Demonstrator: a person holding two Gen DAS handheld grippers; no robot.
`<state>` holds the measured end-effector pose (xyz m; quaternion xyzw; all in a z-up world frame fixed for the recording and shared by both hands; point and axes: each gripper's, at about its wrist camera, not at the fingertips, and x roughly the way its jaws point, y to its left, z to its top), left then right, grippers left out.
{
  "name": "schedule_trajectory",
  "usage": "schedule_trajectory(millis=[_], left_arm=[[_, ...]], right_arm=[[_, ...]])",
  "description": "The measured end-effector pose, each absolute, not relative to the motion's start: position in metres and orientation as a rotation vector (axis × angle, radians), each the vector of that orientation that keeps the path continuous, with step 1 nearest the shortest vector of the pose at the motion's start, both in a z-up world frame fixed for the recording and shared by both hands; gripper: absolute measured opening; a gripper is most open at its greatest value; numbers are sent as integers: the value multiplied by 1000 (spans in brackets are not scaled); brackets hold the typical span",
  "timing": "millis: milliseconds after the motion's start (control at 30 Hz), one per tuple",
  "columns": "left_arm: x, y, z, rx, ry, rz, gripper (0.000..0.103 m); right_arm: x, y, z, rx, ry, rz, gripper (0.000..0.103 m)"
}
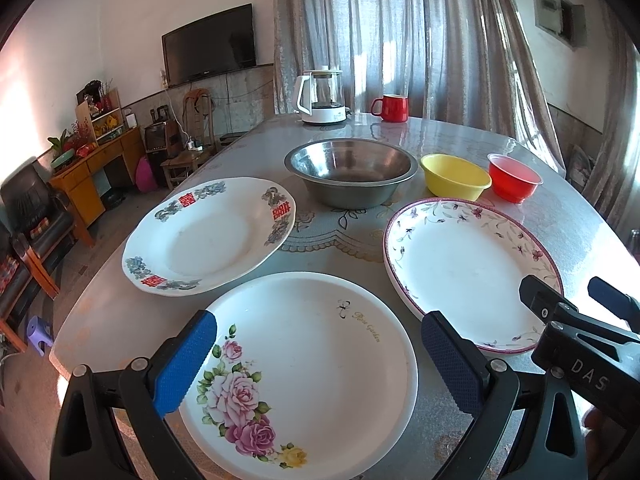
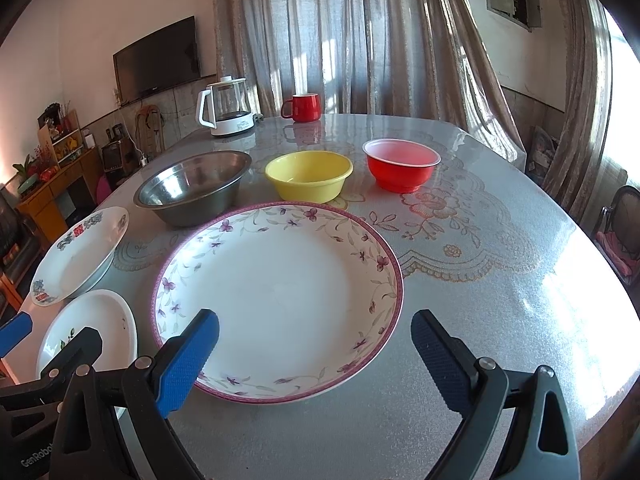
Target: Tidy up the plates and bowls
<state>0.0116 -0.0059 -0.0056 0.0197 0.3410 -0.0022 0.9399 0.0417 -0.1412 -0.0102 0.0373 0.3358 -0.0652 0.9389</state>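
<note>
Three plates lie apart on the table. A rose-print plate (image 1: pixel 304 372) sits nearest, under my open, empty left gripper (image 1: pixel 316 354). A plate with red characters (image 1: pixel 208 236) lies at the left. A purple-flower-rimmed plate (image 2: pixel 280 296) lies under my open, empty right gripper (image 2: pixel 314 354); it also shows in the left wrist view (image 1: pixel 468 268). Behind stand a steel bowl (image 2: pixel 194 186), a yellow bowl (image 2: pixel 308 176) and a red bowl (image 2: pixel 400 164) in a row. The right gripper (image 1: pixel 576 300) shows at the right edge of the left wrist view.
A white kettle (image 2: pixel 226 106) and a red mug (image 2: pixel 302 107) stand at the table's far edge (image 2: pixel 380 118). A chair (image 2: pixel 618 236) stands off the right side. Curtains hang behind; a TV and cabinets are at the left.
</note>
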Motion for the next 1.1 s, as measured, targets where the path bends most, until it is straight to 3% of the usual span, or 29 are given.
schedule_trajectory(millis=[700, 800, 933, 1000, 1067, 1100], left_arm=[[28, -22, -4, 58, 738, -101, 103], [40, -25, 1, 89, 751, -130, 103], [63, -30, 9, 75, 785, -199, 101], [77, -35, 8, 89, 806, -218, 95], [93, -40, 3, 95, 848, -244, 83], [100, -42, 0, 93, 867, -261, 79]], right_arm=[[46, -174, -9, 152, 677, -128, 97], [49, -201, -8, 218, 685, -144, 86], [56, -232, -17, 311, 736, -148, 61], [59, -241, -24, 332, 760, -153, 54], [65, -245, -31, 362, 794, -128, 41], [67, -247, -35, 374, 807, -111, 40]])
